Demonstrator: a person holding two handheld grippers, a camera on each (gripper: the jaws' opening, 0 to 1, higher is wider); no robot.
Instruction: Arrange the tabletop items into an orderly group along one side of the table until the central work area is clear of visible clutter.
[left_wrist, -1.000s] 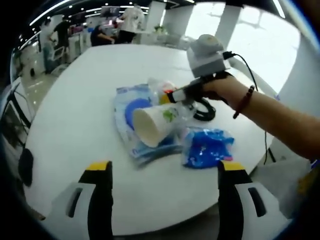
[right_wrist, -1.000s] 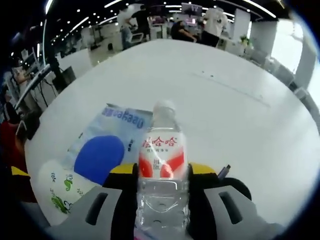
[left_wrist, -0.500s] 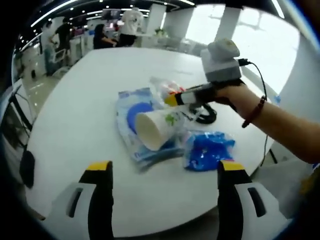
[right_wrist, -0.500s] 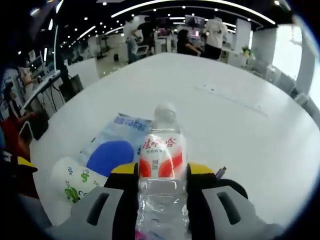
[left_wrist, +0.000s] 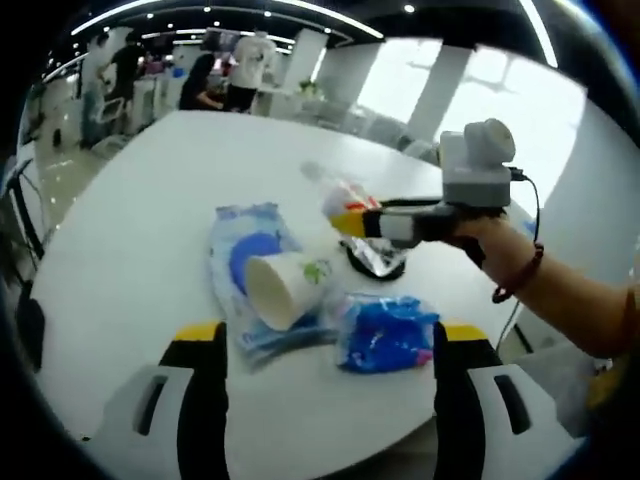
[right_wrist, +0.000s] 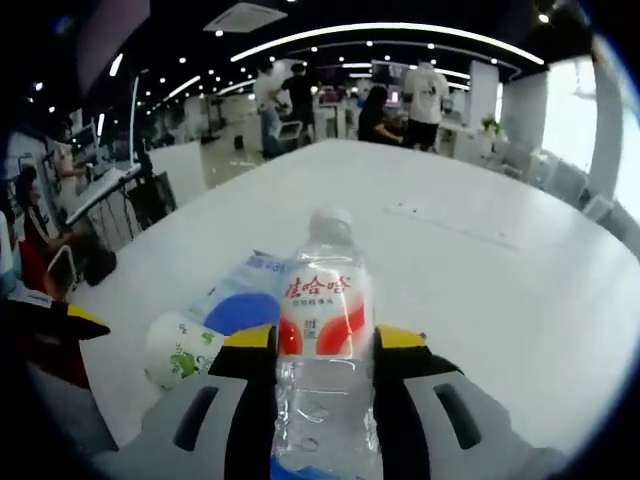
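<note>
My right gripper (right_wrist: 325, 345) is shut on a clear water bottle (right_wrist: 324, 330) with a red and white label, held above the white table (right_wrist: 480, 270). In the left gripper view that same gripper (left_wrist: 352, 222) comes in from the right with the bottle (left_wrist: 338, 193) in its jaws, lifted over the clutter. A white paper cup (left_wrist: 283, 285) lies on its side on a blue and white wipes pack (left_wrist: 240, 250). A blue crinkled bag (left_wrist: 385, 333) lies to its right. My left gripper (left_wrist: 320, 345) stands open near the table's front edge, short of the pile.
A black coiled cable (left_wrist: 372, 262) lies behind the blue bag. A person's hand and forearm (left_wrist: 530, 285) with a bead bracelet hold the right gripper. People stand at desks (right_wrist: 400, 100) beyond the far table edge. The wipes pack (right_wrist: 240, 300) and cup (right_wrist: 180, 350) lie lower left.
The right gripper has risen and moved right with the bottle, away from the cup and pack. Both views have shifted with the hands; the cup, pack and bag stay put.
</note>
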